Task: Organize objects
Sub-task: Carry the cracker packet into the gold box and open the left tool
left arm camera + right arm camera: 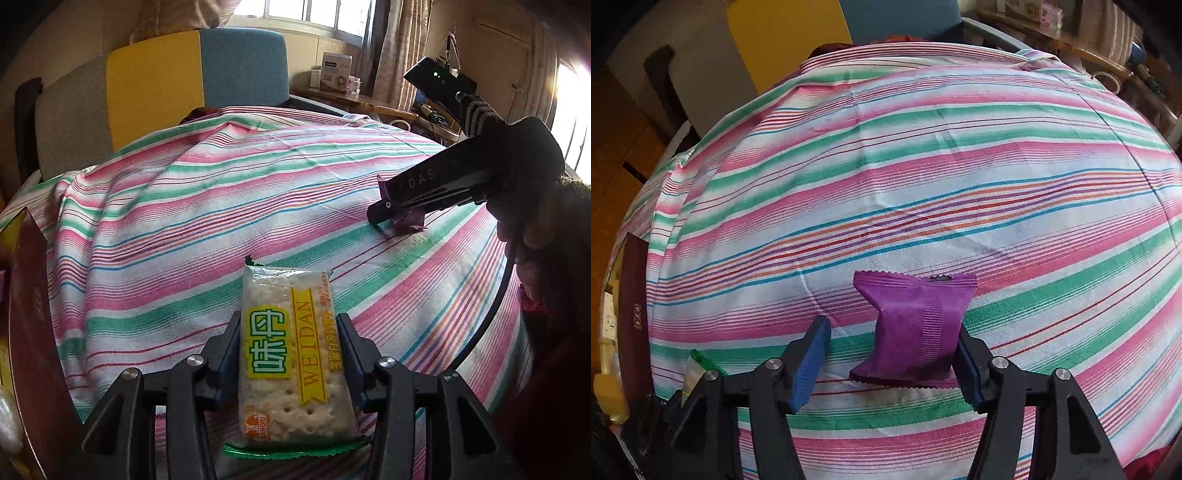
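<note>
Clamped in the left tool (291, 354), a cracker pack (291, 354); only the right view shows its tool (890, 347) parted around a purple packet (916, 328).

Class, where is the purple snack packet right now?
In the right wrist view, the purple snack packet lies on the striped cloth between the right gripper's open jaws, touching the right-hand pad but not the left.
</note>
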`<control>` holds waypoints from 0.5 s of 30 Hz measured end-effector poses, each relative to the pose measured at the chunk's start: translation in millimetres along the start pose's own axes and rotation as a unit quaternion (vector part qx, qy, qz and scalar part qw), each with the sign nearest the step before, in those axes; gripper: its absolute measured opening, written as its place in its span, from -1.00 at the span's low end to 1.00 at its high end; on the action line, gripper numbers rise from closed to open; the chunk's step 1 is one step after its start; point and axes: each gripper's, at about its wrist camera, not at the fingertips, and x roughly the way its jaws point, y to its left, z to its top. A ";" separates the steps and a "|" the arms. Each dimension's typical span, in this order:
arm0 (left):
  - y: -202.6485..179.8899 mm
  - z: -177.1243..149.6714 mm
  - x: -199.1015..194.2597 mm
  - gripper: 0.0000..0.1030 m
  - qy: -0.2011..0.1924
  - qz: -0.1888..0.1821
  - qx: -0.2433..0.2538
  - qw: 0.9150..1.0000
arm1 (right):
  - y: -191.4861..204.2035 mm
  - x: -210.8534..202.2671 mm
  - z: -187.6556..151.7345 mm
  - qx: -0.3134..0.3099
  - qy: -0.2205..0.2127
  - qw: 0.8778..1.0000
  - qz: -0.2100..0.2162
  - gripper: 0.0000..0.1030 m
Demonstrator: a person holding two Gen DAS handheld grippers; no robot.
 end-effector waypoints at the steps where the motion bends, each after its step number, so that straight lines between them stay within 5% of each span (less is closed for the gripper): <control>1: 0.4 0.0 0.3 -0.06 0.000 0.000 0.000 1.000 | 1.2 -0.3 -1.9 -0.009 -0.001 1.000 -0.016 -0.07; 4: 0.3 -0.1 0.3 -0.06 0.000 0.000 0.000 1.000 | 1.3 -1.5 -1.4 -0.016 -0.006 0.999 -0.035 -0.28; 15: 5.4 0.6 -9.6 -0.08 0.017 -0.008 -0.011 1.000 | 1.1 -1.2 -2.3 -0.033 -0.009 0.998 -0.043 -0.27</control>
